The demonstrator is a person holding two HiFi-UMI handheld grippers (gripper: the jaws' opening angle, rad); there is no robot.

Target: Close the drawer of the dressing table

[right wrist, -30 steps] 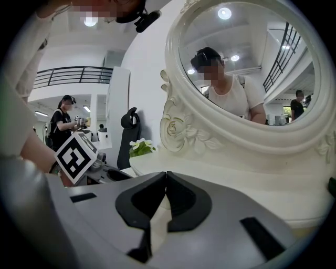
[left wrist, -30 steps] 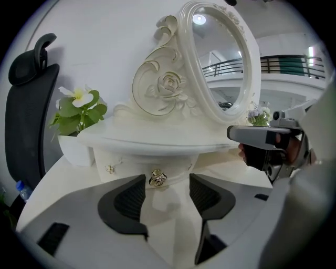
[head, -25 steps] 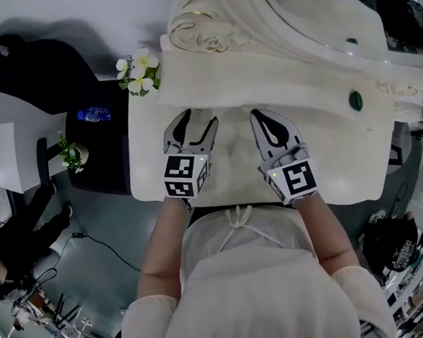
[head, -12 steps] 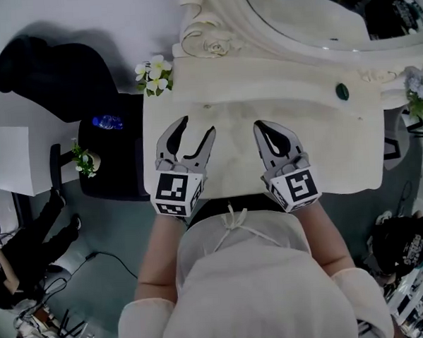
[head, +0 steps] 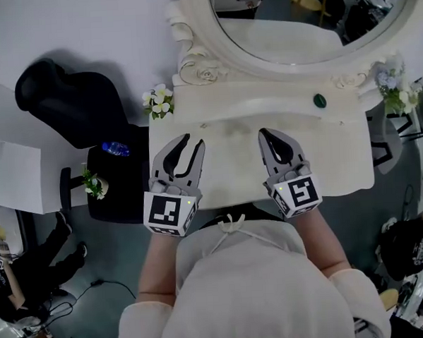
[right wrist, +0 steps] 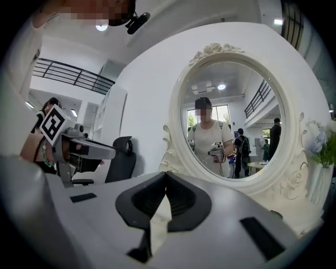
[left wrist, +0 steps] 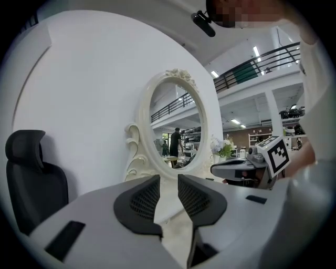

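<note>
Now, over the carved cream dressing table (head: 338,158), left tongs (head: 192,141) just narrowed, empty; right tongs (head: 268,135) closed.

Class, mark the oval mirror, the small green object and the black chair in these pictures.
oval mirror (right wrist: 231,105): right gripper view, on the glass.
small green object (head: 320,100): head view, on its middle.
black chair (left wrist: 37,194): left gripper view, on the backrest.

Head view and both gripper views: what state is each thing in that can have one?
Left hand-held gripper, jaws slightly apart, just been closing, nothing between them.
Right hand-held gripper, jaws together, empty.
Dressing table, no drawer seen sticking out in front.
</note>
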